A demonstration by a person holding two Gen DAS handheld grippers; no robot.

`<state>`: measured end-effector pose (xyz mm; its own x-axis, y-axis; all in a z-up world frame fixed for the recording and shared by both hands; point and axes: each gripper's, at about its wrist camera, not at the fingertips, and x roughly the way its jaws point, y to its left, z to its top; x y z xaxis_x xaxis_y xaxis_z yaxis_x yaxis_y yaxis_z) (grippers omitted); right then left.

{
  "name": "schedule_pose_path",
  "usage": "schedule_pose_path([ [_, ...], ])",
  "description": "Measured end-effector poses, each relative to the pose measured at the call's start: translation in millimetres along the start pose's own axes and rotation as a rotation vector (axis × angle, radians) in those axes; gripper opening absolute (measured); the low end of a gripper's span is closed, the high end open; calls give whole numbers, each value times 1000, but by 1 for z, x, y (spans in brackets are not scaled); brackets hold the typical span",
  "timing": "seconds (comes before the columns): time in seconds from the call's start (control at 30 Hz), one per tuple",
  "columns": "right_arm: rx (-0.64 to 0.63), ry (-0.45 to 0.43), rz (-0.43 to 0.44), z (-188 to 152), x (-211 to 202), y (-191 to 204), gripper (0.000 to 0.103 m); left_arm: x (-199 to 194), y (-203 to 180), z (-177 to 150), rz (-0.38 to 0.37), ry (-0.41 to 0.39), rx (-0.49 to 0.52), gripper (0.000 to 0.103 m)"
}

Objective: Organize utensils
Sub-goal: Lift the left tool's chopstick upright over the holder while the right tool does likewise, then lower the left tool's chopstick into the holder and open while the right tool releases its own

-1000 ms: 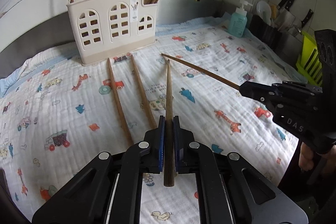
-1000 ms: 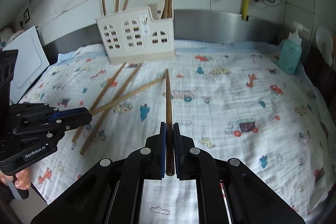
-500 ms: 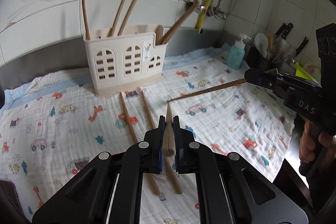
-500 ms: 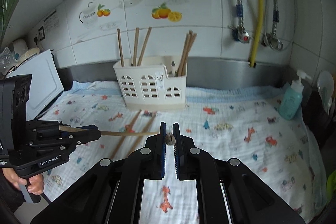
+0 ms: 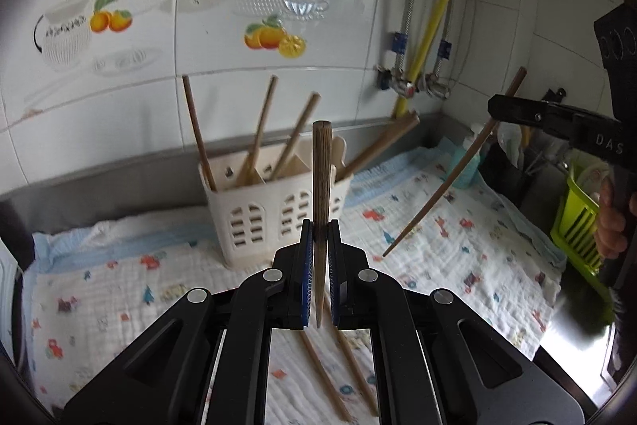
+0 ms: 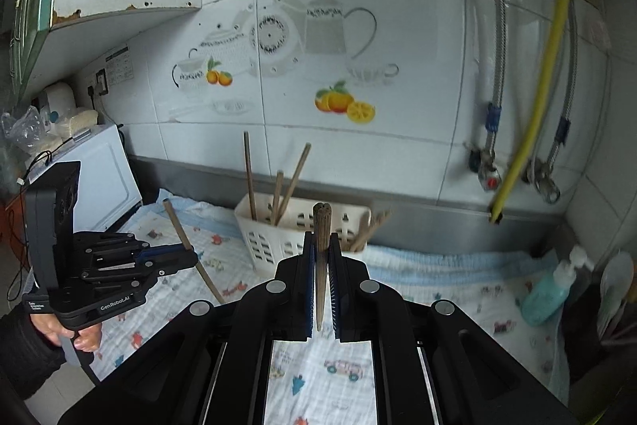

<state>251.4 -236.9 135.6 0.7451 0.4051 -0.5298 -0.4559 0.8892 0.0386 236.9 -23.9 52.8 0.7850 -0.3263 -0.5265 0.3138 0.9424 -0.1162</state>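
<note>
- Our left gripper (image 5: 317, 257) is clamped on a chopstick (image 5: 321, 194), now standing upright — its lower tip is hidden between the fingers.
- Our right gripper (image 6: 321, 265) pinches another chopstick (image 6: 321, 245), likewise raised off the printed cloth (image 5: 458, 257).
- Two chopsticks (image 5: 350, 365) lie half-hidden below; the white holder (image 5: 274, 214) sits behind.

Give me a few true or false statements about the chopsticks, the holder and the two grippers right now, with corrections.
1. Each gripper is shut on a chopstick. True: left gripper holds one chopstick, right gripper another.
2. The holder is empty. False: several chopsticks stand in it.
3. Two chopsticks lie on the cloth. True.
4. The holder is green. False: it is cream white.
5. A soap bottle stands on the right. True.
</note>
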Motion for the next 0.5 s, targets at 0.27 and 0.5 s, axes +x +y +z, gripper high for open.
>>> schedule_pose_path([
  [0.27, -13, -30, -10, 52, 14, -4, 7, -17, 16, 64, 68, -95, 33, 6],
  [0.5, 23, -61, -17, 81, 36, -13, 7, -24, 23, 116, 129, -189, 62, 6],
])
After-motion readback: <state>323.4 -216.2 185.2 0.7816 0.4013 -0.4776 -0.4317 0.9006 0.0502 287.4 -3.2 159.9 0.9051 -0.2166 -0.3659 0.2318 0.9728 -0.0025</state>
